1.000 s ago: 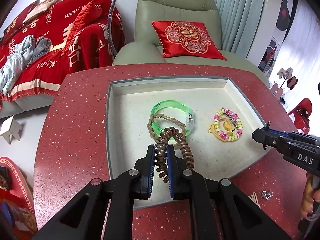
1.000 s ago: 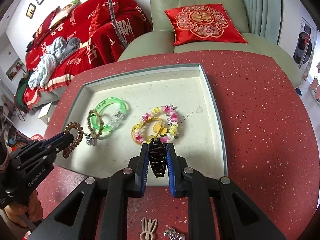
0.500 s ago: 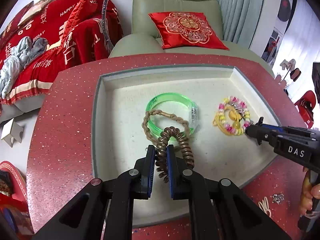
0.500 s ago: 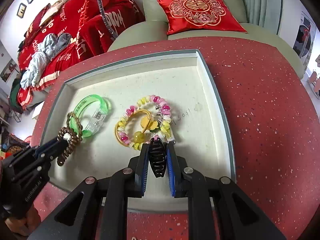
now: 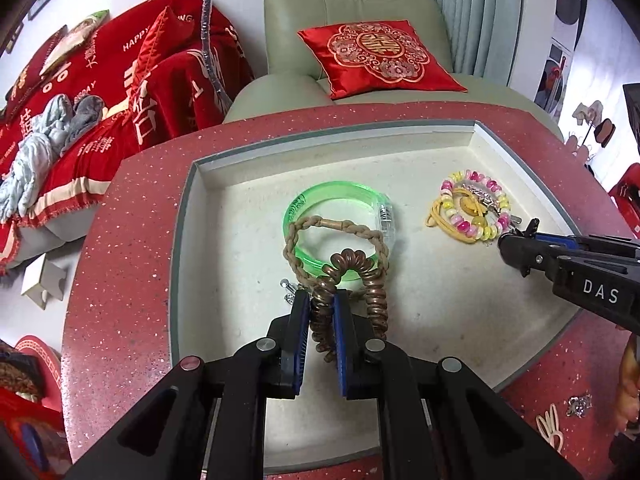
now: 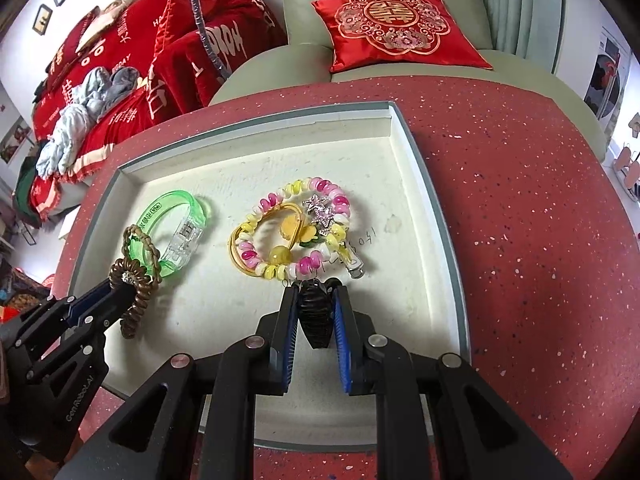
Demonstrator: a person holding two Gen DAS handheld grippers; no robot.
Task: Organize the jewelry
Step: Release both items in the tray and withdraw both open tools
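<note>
My left gripper (image 5: 322, 300) is shut on a brown spiral hair tie (image 5: 348, 262), low over the white tray (image 5: 320, 136). The tie's loop overlaps a green bangle (image 5: 340, 190) and a tan braided bracelet (image 5: 340, 226) lying in the tray. My right gripper (image 6: 316, 292) is shut on a black hair claw (image 6: 316, 316), just in front of a pink-and-yellow beaded bracelet (image 6: 320, 186) with a yellow tie and a silver star charm (image 6: 320, 210). The right wrist view shows the left gripper (image 6: 116, 284) at the tray's left; the left wrist view shows the right gripper (image 5: 516, 236) at its right.
The tray is sunk into a red speckled table (image 6: 520, 200). A cream hair clip (image 5: 550, 426) and a small silver piece (image 5: 578, 406) lie on the table near the right front. Behind stand a green armchair with a red cushion (image 5: 376, 56) and a red-covered sofa (image 5: 120, 80).
Both grippers have sunk and moved forward over the tray. The spiral tie now overlaps the bangle and braided bracelet. The claw has come up to the beaded bracelet.
</note>
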